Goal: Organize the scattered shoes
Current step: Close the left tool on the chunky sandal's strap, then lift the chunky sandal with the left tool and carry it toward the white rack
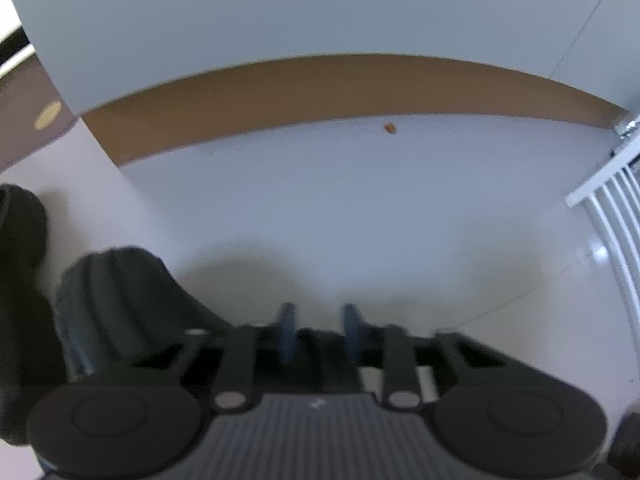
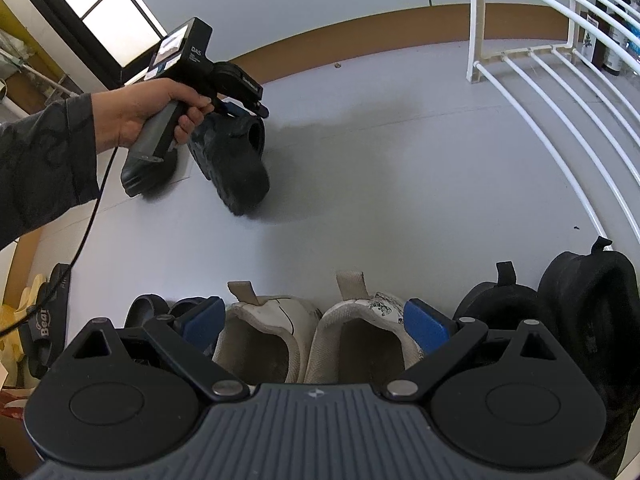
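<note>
In the right wrist view my left gripper is shut on the heel of a black shoe, which hangs tilted with its sole showing, toe near the floor. A second black shoe lies beside it. In the left wrist view the left gripper has its pads close together on dark material, with the black shoe at lower left. My right gripper is open above a pair of white shoes standing side by side. Two black shoes stand to their right.
A white wire shoe rack stands at the right, with bottles behind it. Dark sandals and yellow items lie at the left edge. A brown baseboard runs along the grey wall. Grey floor lies between the shoes.
</note>
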`<state>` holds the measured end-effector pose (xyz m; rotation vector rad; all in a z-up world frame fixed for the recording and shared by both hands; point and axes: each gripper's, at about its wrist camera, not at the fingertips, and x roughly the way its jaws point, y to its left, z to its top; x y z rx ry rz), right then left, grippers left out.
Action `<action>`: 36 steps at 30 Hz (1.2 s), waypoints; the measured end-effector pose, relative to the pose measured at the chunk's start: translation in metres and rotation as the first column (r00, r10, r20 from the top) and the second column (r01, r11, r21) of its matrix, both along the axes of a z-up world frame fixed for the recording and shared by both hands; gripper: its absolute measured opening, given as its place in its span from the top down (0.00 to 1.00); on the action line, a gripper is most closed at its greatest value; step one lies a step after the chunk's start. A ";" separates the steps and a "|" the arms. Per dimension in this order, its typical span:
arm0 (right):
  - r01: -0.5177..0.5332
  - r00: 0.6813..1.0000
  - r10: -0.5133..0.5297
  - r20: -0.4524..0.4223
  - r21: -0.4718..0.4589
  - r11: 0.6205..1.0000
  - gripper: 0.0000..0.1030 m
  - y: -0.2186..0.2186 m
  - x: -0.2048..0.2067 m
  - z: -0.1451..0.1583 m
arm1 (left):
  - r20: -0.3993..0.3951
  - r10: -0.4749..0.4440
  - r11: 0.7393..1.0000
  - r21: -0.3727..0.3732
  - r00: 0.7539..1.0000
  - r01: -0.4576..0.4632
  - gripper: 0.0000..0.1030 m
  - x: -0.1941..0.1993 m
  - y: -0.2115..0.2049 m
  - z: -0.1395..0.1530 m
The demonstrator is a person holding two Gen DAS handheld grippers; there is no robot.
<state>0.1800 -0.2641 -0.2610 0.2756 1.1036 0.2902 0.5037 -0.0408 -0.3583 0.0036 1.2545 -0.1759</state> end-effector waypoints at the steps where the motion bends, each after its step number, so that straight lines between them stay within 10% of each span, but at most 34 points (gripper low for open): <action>1: 0.001 1.000 -0.001 0.001 0.001 1.000 0.04 -0.001 -0.001 0.001 | 0.000 -0.015 1.000 0.006 1.000 0.015 0.92 -0.002 -0.002 0.000; 10: 0.025 1.000 -0.026 0.016 0.015 1.000 0.04 -0.010 -0.006 0.009 | 0.008 -0.123 0.992 0.031 0.992 0.122 0.90 -0.012 -0.016 0.012; 14: 0.031 0.999 -0.031 0.028 0.030 0.999 0.04 -0.011 -0.007 0.012 | 0.017 -0.178 0.984 0.030 0.984 0.178 0.56 -0.016 -0.022 0.026; 22: 0.048 0.997 -0.053 0.055 0.077 0.996 0.04 -0.011 -0.008 0.017 | 0.019 -0.221 0.971 0.096 0.975 0.218 0.42 -0.028 -0.026 0.048; 36: 0.071 0.992 -0.084 0.092 0.129 0.989 0.04 -0.019 -0.016 0.024 | 0.030 -0.305 0.906 0.317 0.952 0.280 0.35 -0.073 -0.043 0.027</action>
